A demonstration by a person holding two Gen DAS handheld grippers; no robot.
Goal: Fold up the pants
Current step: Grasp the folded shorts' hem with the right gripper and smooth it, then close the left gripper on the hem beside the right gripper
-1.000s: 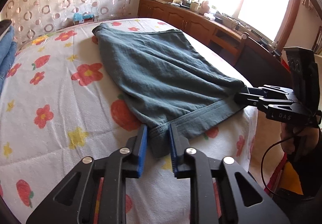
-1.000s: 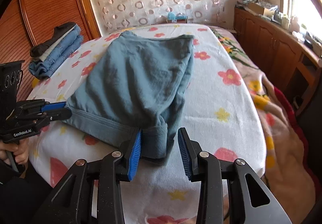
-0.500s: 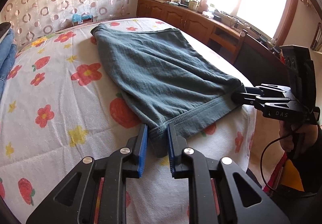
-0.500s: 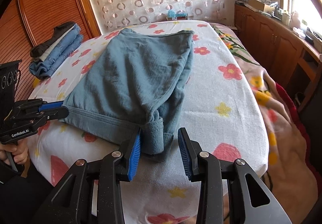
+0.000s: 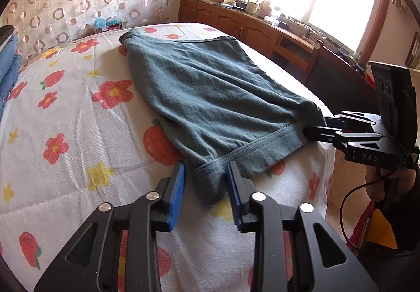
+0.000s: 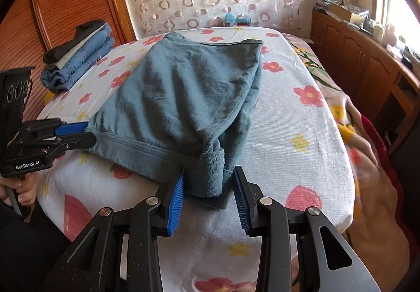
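While the pants (image 5: 210,97) lie flat on the flowered bed (image 5: 73,121), near hem at its front edge, both tongs stand released: the left gripper (image 5: 206,194) has parted its blue pads off one hem corner, and the right gripper (image 6: 210,197) straddles the other without pinching. A second ago the left pads squeezed that corner and the right was already spread, so by my judgement the cloth is now set down and a fresh grasp comes next. Folded jeans (image 6: 76,63) lie at the far side.
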